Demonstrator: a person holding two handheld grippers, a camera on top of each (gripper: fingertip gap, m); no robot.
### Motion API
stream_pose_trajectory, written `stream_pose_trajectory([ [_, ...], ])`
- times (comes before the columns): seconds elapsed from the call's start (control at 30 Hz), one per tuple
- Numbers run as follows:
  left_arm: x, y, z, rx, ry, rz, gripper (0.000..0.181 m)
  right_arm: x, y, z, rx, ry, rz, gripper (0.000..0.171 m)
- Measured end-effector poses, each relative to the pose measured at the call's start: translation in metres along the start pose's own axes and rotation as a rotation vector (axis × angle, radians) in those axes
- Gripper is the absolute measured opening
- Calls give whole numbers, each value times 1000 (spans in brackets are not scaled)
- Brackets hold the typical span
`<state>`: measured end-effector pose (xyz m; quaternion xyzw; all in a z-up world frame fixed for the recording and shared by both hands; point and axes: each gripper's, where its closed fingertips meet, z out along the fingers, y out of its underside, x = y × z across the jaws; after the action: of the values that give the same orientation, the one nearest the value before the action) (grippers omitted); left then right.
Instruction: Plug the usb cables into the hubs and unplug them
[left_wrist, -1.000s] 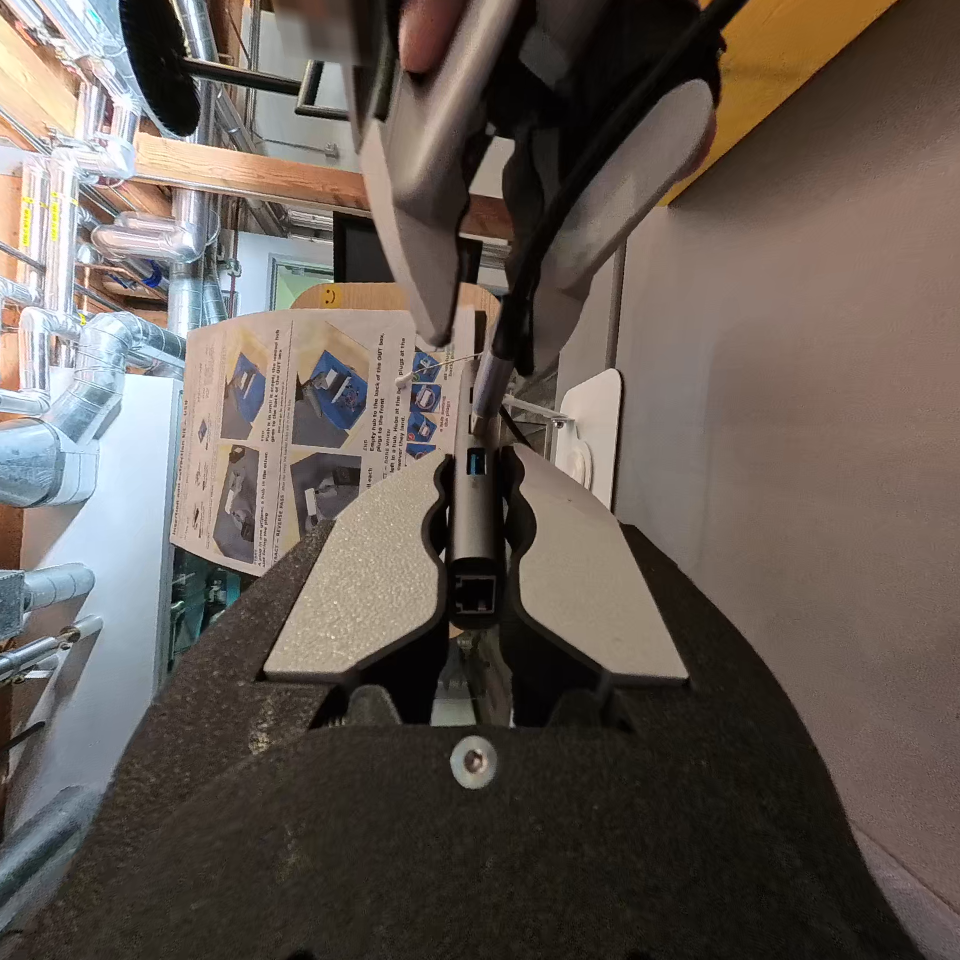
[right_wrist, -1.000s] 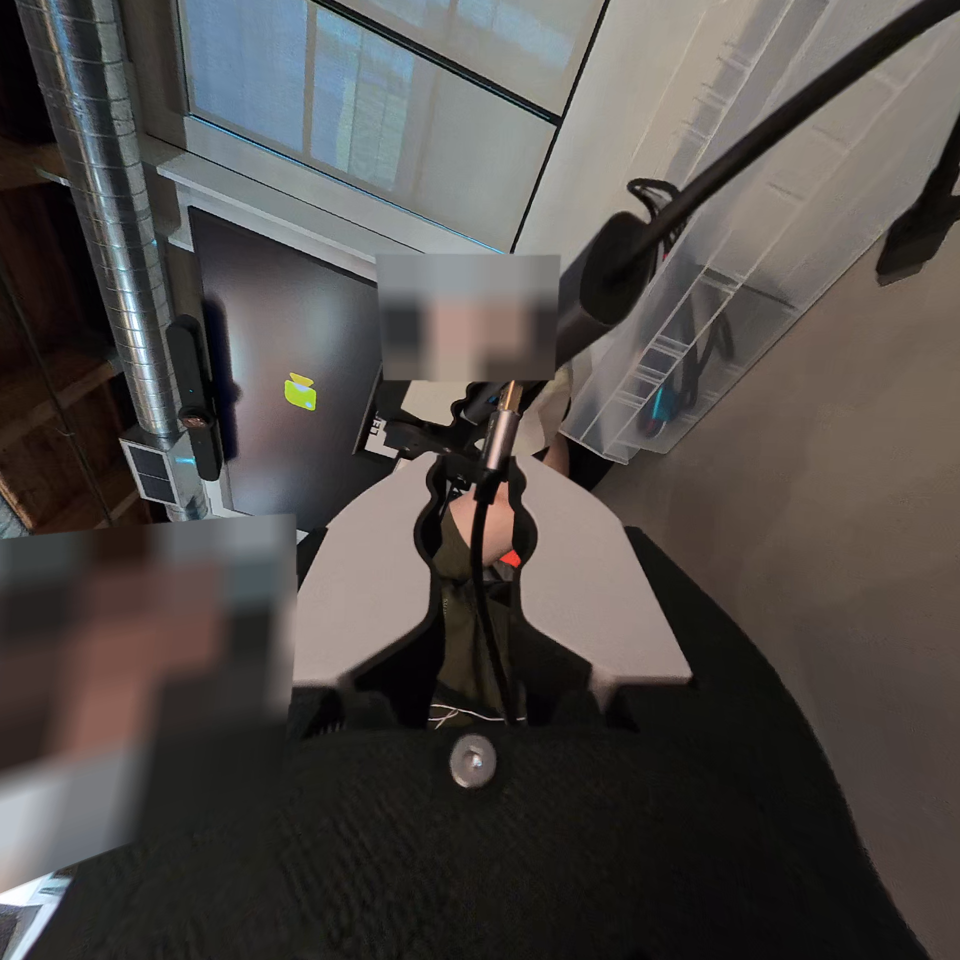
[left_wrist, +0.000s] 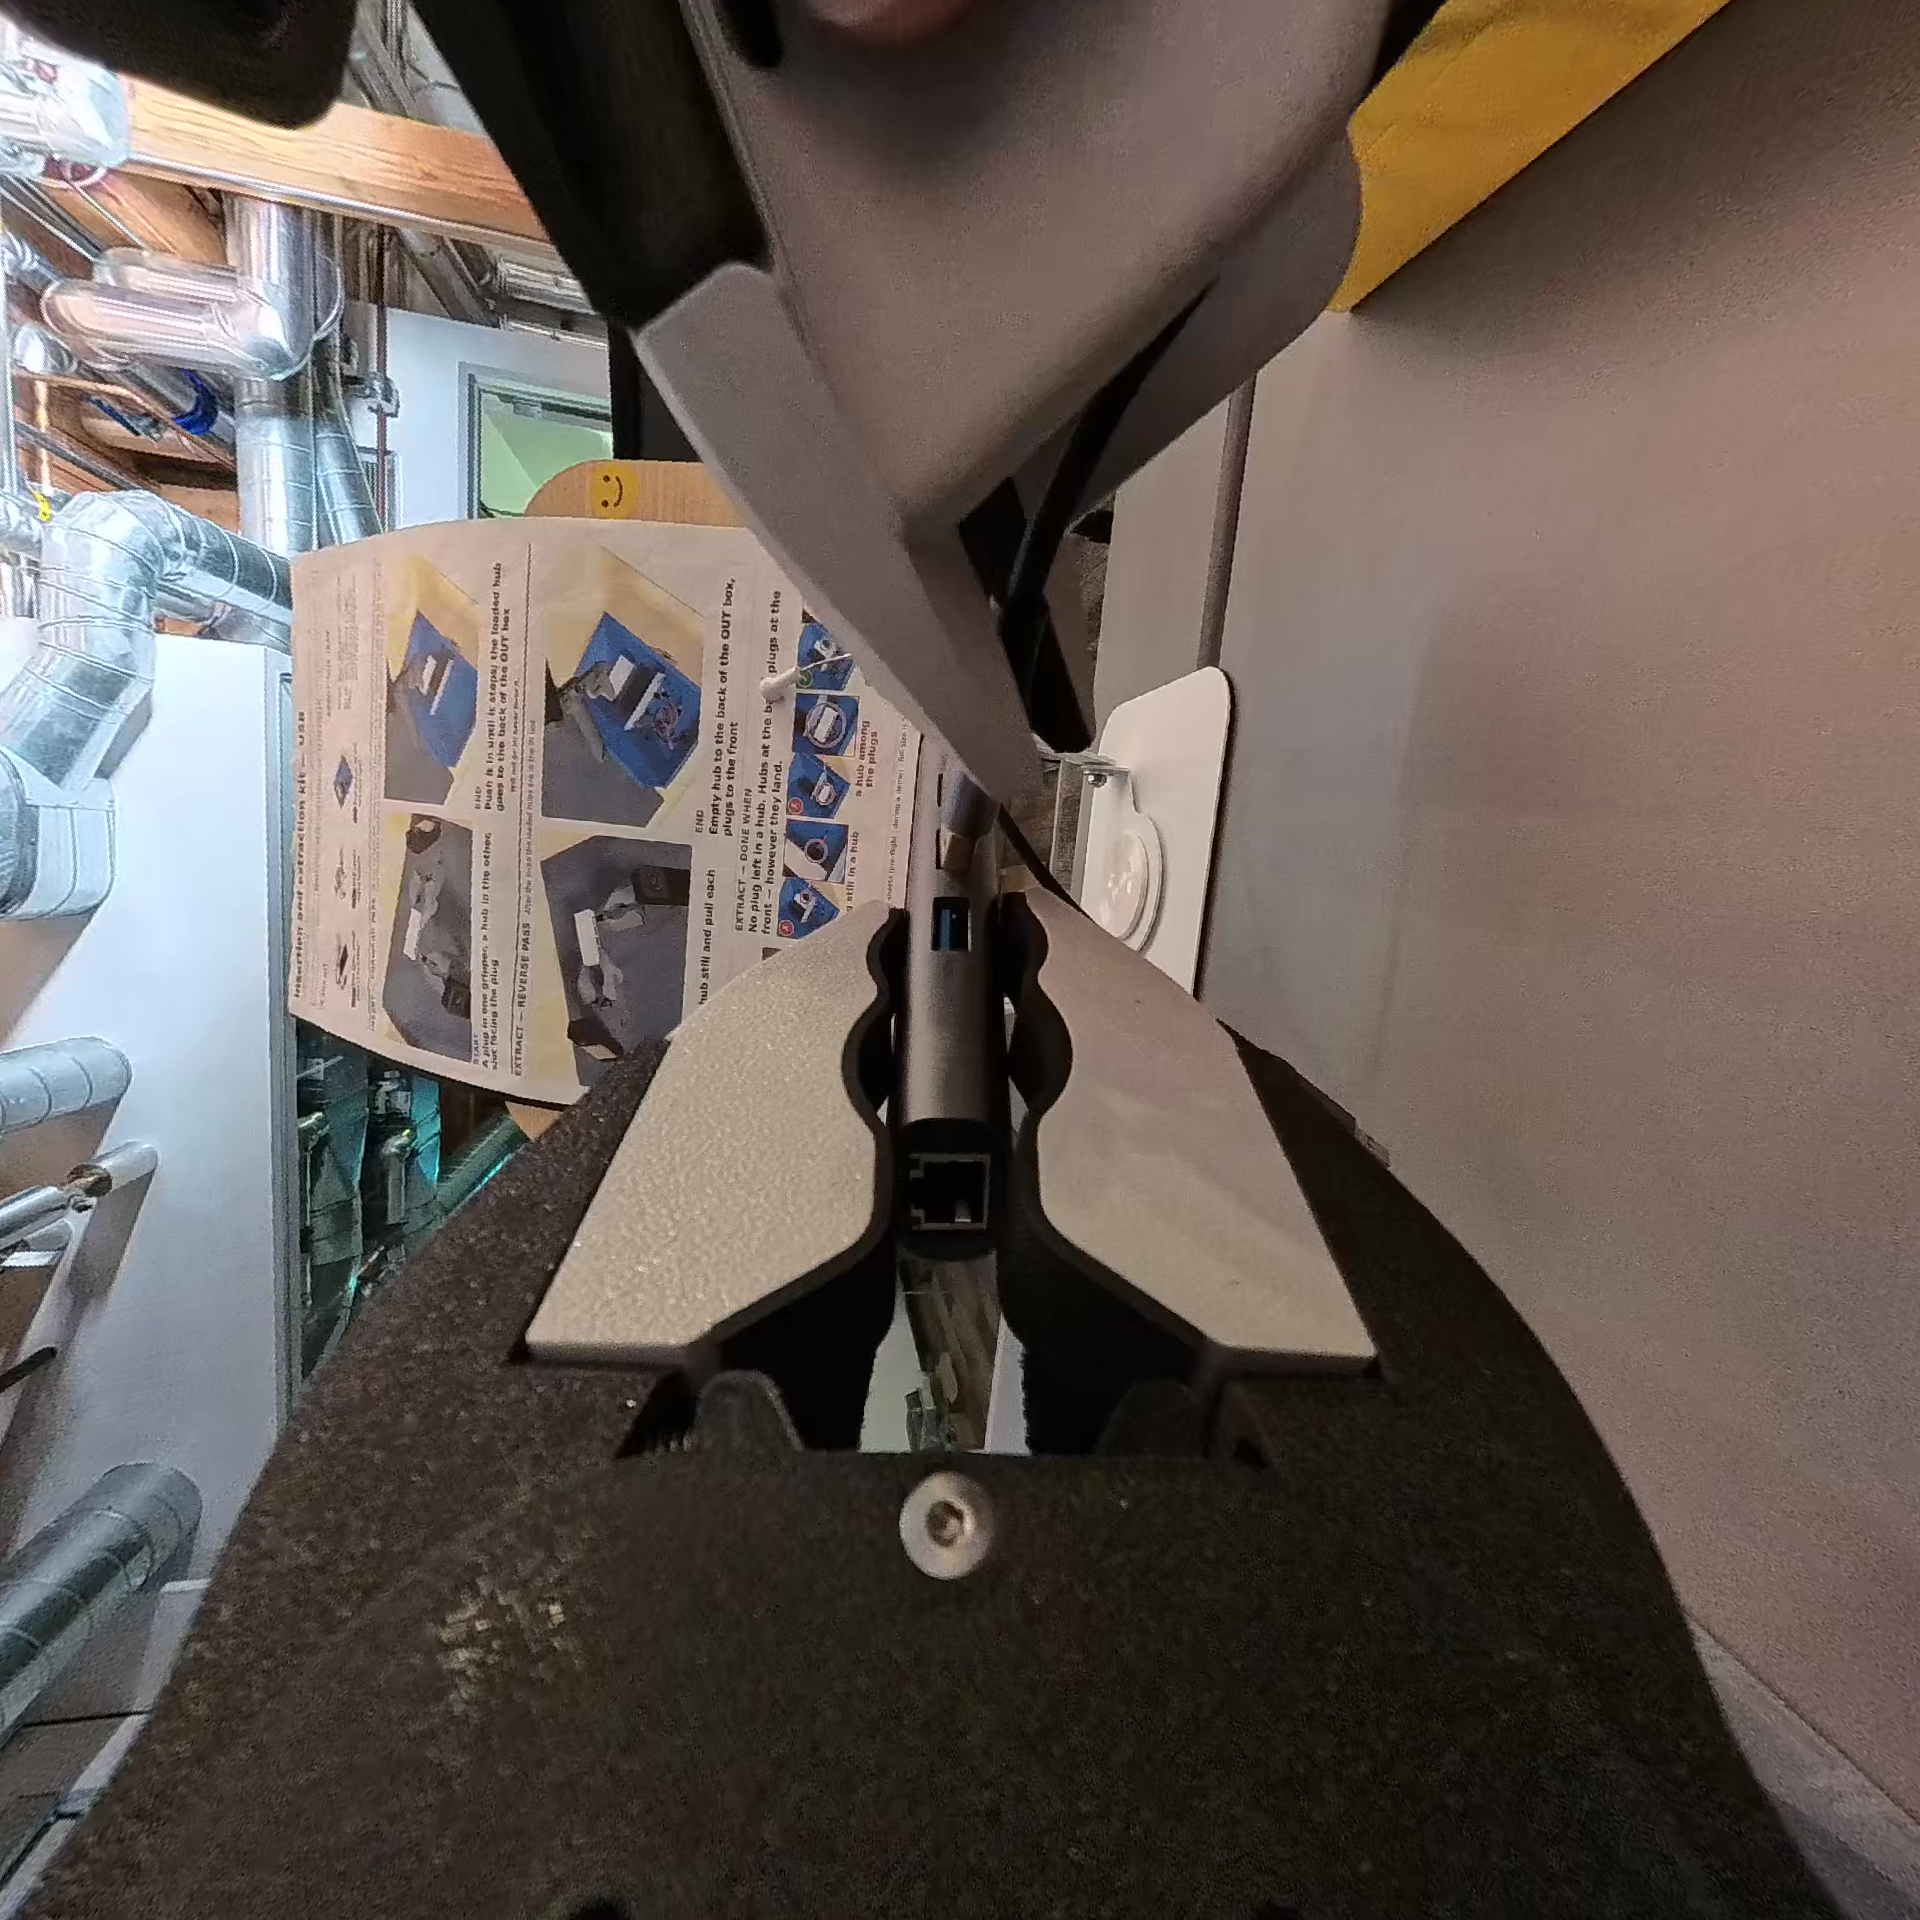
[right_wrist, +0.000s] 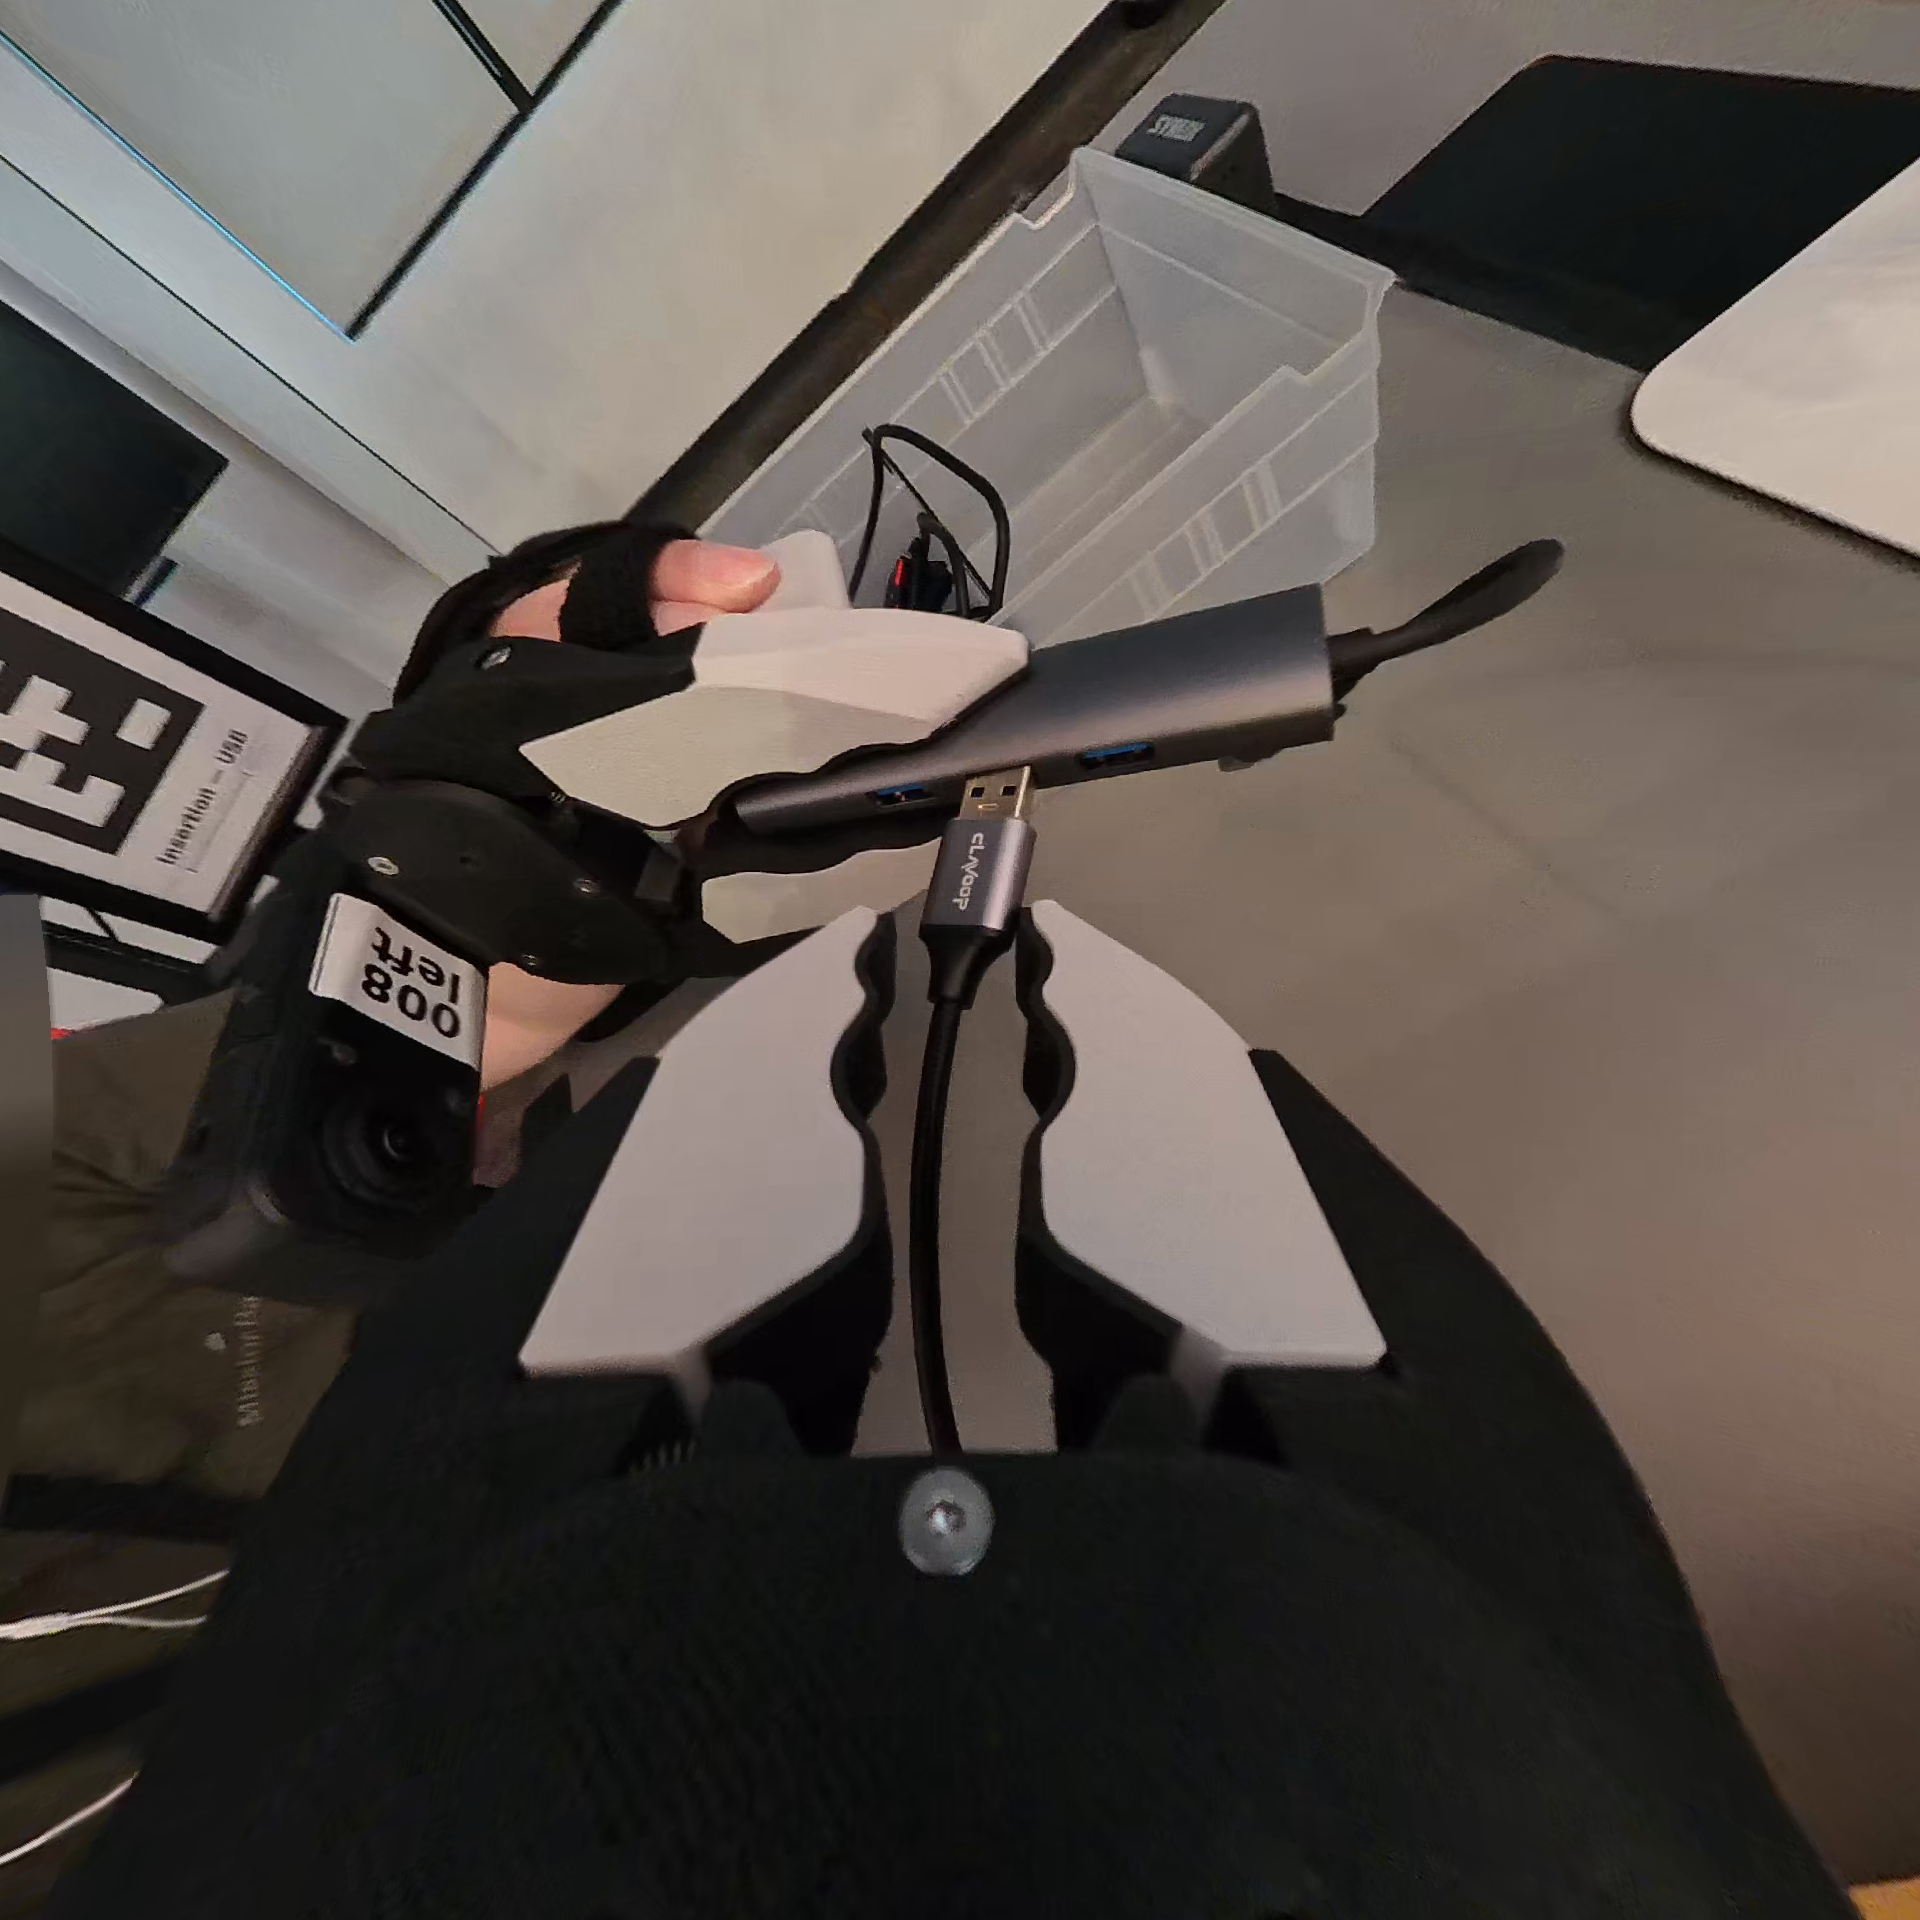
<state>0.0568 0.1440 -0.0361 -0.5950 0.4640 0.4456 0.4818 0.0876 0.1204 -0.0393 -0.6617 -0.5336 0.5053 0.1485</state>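
My left gripper (left_wrist: 948, 940) is shut on a dark grey USB hub (left_wrist: 945, 1049), held lengthwise between its fingers; a blue port (left_wrist: 952, 921) shows just past the tips. In the right wrist view the left gripper (right_wrist: 894, 727) holds the hub (right_wrist: 1164, 681) above the table. My right gripper (right_wrist: 951, 925) is shut on the grey plug (right_wrist: 982, 868) of a black USB cable (right_wrist: 930, 1143). The plug's metal tip (right_wrist: 997, 798) meets the hub's port side between two blue ports; I cannot tell how far it is in. The right gripper (left_wrist: 966, 436) looms above the hub.
A clear plastic bin (right_wrist: 1195, 416) with black cables (right_wrist: 935, 509) stands behind the hub. A white pad (right_wrist: 1787, 384) lies at the far right. A printed instruction sheet (left_wrist: 540, 790), metal pipes (left_wrist: 94, 675) and a white plate (left_wrist: 1158, 810) lie beyond the grey table (left_wrist: 1558, 1039). The tips of one gripper are about 4 cm away from the tips of the other.
My right gripper has closed in on the hub and brought the plug's tip to its port side. The right wrist view has swung from the room to the hub. The left gripper still holds the hub.
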Motion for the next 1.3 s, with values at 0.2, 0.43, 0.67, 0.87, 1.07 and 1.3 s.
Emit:
stream_pose_trajectory([
  [0.2,-2,0,-1,1,1,-7,17,2,-1,-1,-11,100,-101,19],
  [0.43,-3,0,0,5,1,-27,17,5,-8,-2,18,204,-187,19],
  [0.67,-3,-1,-1,1,4,-47,17,8,-10,-3,15,288,-283,18],
  [0.87,-11,2,-3,3,-10,-79,17,3,-18,-4,51,367,-426,18],
  [1.07,-18,3,-5,3,-24,-112,17,-2,-26,-6,101,417,-531,18],
  [1.3,-25,4,-9,2,-52,-145,17,-9,-34,-8,176,423,-583,18],
])
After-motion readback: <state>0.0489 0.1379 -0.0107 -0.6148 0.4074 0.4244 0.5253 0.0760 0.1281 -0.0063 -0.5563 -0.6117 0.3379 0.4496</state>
